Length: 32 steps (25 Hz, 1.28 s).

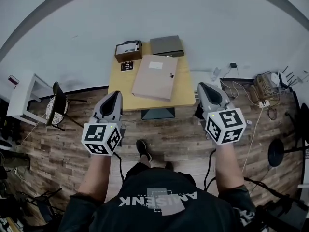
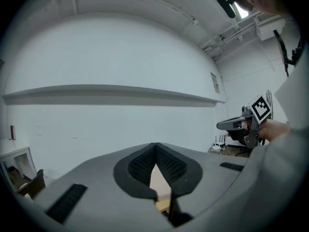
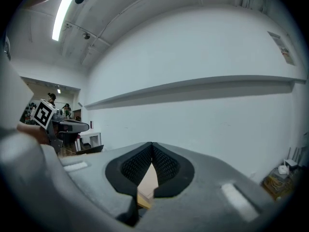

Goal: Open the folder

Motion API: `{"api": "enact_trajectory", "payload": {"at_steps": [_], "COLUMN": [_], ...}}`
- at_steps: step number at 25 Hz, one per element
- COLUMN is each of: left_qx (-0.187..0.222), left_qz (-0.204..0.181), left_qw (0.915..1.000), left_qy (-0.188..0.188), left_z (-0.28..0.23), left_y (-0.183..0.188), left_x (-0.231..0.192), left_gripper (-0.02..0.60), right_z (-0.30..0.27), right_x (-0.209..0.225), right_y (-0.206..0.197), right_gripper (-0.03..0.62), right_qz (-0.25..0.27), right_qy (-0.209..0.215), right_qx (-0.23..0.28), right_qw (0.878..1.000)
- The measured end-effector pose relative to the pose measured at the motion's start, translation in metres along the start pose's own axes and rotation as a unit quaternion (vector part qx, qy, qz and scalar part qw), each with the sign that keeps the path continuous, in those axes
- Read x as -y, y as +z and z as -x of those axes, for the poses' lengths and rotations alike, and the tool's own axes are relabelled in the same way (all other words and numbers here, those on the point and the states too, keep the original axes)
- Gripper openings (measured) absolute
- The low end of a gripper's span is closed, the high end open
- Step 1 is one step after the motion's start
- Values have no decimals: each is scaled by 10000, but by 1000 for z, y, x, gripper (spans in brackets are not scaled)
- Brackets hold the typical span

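Observation:
A closed tan folder [image 1: 155,76] lies flat on a small wooden table [image 1: 119,91] against the white wall, with a white label and a small clasp on its cover. My left gripper [image 1: 115,97] is held in the air short of the table's near left corner, shut and empty. My right gripper [image 1: 206,90] hovers off the table's near right corner, also shut with nothing in it. In the left gripper view the closed tips [image 2: 155,146] meet, and a sliver of the folder [image 2: 158,179] shows below them. The right gripper view shows its closed tips [image 3: 151,146] likewise.
A brown open box [image 1: 128,51], a grey flat case [image 1: 166,46] and a small black marker card [image 1: 127,66] sit at the table's far end. A black chair [image 1: 57,106] and a white side table [image 1: 22,96] stand left. Cables and a power strip [image 1: 263,88] lie right.

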State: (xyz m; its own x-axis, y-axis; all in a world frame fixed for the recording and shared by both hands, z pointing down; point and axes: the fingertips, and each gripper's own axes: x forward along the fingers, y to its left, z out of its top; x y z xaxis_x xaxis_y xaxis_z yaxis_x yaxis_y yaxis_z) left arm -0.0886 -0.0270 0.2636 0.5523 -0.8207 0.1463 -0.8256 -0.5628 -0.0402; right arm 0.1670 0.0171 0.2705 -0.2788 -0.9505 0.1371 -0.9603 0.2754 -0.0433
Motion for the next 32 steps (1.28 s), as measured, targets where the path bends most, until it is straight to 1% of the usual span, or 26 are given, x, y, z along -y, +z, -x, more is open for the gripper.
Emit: {"api": "enact_trajectory", "payload": {"at_steps": [5,8,14,17,19,22,27,32], "left_qx": [188,288,249,156,71,72,60,27], "left_qz": [54,56,51,52,56,120,135,214], "left_qw": [9998,9992,9980,9973,9958,9935,9909,9875], "left_qy": [-87,-279,-585,-710,-906,-1126,-1337,-1562], "left_z": [-38,-67,-124,-148,-164,-184,-209,-230], "left_y": [0,5,17,13,9,7,3,2], "left_x": [-22,-37,-77,-96,-105,-117,-139,-150], "left_gripper": [0,0,0,0,2,0,2,2], "right_z": [-25,-47,-101,-127,-144,-166,-186,-203], "right_x": [4,10,19,19,18,20,29,31], "right_y": [3,11,27,27,26,28,36,37], "right_gripper": [5,5,5,5,5,5,5,5], "right_qz": [118,116,80,54,145,56,-60,-38], "right_qy": [-141,-335,-534,-643,-730,-852,-1261,-1374], "right_qx": [-36,-73,-24,-62,-144,-182,-45,-220], "right_qw": [9998,9993,9985,9979,9971,9962,9920,9903]}}
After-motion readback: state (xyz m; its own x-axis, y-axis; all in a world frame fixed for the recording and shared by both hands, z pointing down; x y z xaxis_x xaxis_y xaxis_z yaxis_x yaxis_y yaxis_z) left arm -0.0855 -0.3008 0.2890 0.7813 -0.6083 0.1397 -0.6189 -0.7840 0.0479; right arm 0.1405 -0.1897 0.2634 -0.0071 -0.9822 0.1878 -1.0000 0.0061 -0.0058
